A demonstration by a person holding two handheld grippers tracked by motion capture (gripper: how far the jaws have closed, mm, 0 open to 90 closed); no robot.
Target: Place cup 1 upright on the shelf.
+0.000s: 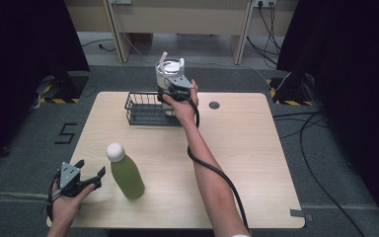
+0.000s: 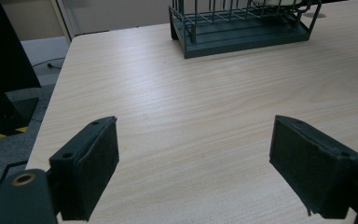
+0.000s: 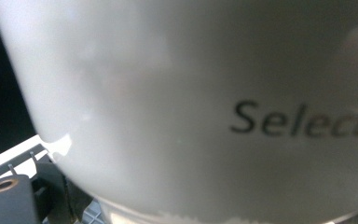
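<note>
Tabletop (image 1: 256, 163): pale wood, rectangular.

Wire basket (image 1: 140, 109): dark, at the far centre.

White tumbler (image 1: 170, 74): lidded, with a straw, upright over the basket's right end. Printed lettering shows close up in the right gripper view (image 3: 214, 93).

Green bottle (image 1: 125, 172): white cap, lying near left.

Right hand-held gripper (image 1: 176, 91): grasping the tumbler's side.

Left hand-held gripper (image 1: 91, 174): jaws spread and released, nothing between them, just left of the bottle.

white cup (image 3: 191, 93): "Selecta" (cut off) | floor (image 1: 39, 148): "5"
</note>
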